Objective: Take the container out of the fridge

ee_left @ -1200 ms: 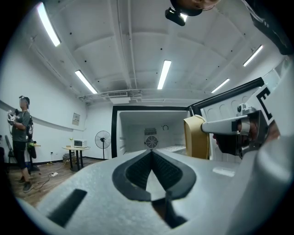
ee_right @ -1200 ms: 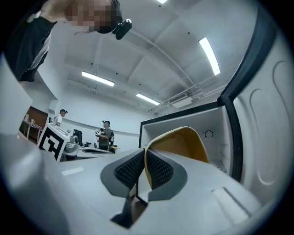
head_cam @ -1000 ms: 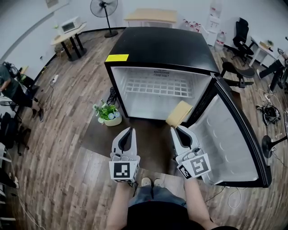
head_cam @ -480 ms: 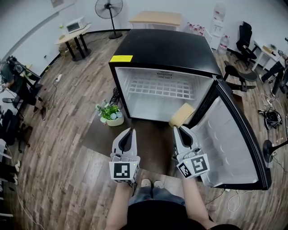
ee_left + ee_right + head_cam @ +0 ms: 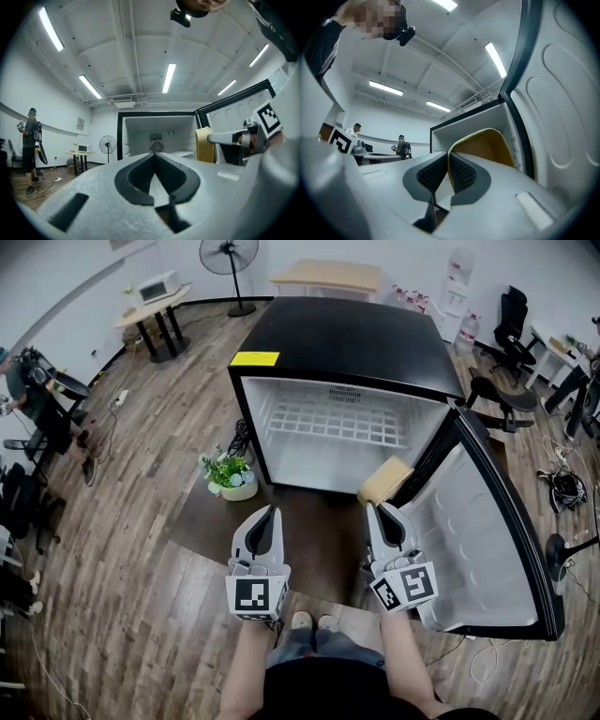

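**Tan container held just outside the open mini fridge**

The right gripper (image 5: pixel 374 506) is clenched on the rim of a tan container (image 5: pixel 384 480), the thin yellow edge pinched between its ribbed pads. The container hangs tilted just in front of the lower right corner of the black-topped mini fridge (image 5: pixel 347 334), outside the compartment. It sits between the opening and the fridge door (image 5: pixel 469 531), which stands swung wide to the right. What the container holds, if anything, cannot be made out.

The left gripper (image 5: pixel 272 511) is level and well to the left of the container, its jaws closed tip to tip on nothing and pointing at the white interior. Inside the fridge, a wire shelf (image 5: pixel 328 423) spans the back of the compartment. A yellow sticker (image 5: pixel 254 359) marks the near left corner of the top.

A potted plant (image 5: pixel 228 476) stands on the dark mat (image 5: pixel 211 521) just left of the fridge front, near the left gripper's side. The wearer's shoes (image 5: pixel 314 621) show at the mat's near edge.

Farther off are a pedestal fan (image 5: pixel 225 257), a microwave (image 5: pixel 157 287) on a small table (image 5: pixel 141 322), a wooden table (image 5: pixel 328 276) and office chairs (image 5: pixel 506 307) at the far right. Loose cables (image 5: pixel 562 479) lie on the plank floor beyond the door. A person (image 5: pixel 31 140) stands by the left wall.
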Demonstrator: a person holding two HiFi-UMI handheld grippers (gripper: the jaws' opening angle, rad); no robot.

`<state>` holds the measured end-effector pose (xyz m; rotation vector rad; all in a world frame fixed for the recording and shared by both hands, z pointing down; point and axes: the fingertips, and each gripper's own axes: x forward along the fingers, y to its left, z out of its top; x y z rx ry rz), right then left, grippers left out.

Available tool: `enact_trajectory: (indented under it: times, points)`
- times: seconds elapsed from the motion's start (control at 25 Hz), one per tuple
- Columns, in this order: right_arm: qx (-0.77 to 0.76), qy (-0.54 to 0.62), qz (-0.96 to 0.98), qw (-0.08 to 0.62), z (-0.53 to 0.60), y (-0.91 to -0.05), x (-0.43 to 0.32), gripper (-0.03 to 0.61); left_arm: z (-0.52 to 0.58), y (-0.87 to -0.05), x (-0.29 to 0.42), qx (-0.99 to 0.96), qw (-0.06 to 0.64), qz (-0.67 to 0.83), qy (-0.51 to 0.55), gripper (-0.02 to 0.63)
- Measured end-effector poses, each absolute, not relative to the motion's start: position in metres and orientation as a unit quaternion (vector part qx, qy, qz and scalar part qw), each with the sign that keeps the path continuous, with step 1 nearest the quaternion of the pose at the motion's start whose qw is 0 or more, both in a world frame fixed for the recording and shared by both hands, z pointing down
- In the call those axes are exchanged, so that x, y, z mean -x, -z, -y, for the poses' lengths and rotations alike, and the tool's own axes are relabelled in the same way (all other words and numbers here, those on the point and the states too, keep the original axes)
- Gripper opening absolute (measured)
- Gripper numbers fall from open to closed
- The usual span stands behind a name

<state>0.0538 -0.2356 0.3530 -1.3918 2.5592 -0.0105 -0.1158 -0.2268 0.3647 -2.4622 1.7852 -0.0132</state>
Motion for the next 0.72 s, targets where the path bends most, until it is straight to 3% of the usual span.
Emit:
enact_trajectory:
  times: [0.72]
  points:
    - [0.478, 0.01, -0.87, 0.116, 0.2335, -0.3538, -0.0591, 0.028, 0.2263, -0.3661, 0.1174, 0.805, 0.046, -0.591, 0.005, 0.005]
